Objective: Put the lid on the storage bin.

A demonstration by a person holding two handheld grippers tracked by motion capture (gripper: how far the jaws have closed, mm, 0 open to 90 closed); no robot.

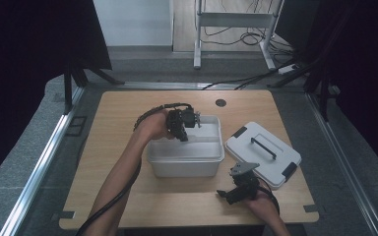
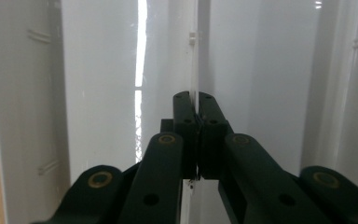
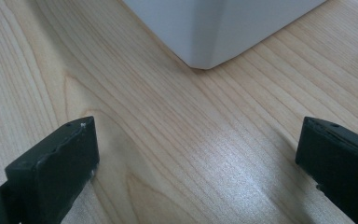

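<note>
A white plastic box (image 1: 182,167) stands open in the middle of the wooden table (image 1: 123,118). My left gripper (image 1: 181,132) reaches down into its far left part. In the left gripper view, that left gripper (image 2: 195,100) is shut on a thin white divider panel (image 2: 195,60) standing upright between the box's walls (image 2: 98,93). My right gripper (image 1: 225,193) rests low over the table near the box's front right corner. Its jaws stand wide apart in the right gripper view with only bare wood between them (image 3: 196,140). The box's corner (image 3: 205,28) lies just ahead.
The box's white lid (image 1: 263,153), with a black handle and black clips, lies flat to the right of the box, just beyond the right gripper. A round cable hole (image 1: 220,103) sits near the table's far edge. A metal frame (image 1: 236,19) and cables stand on the floor behind.
</note>
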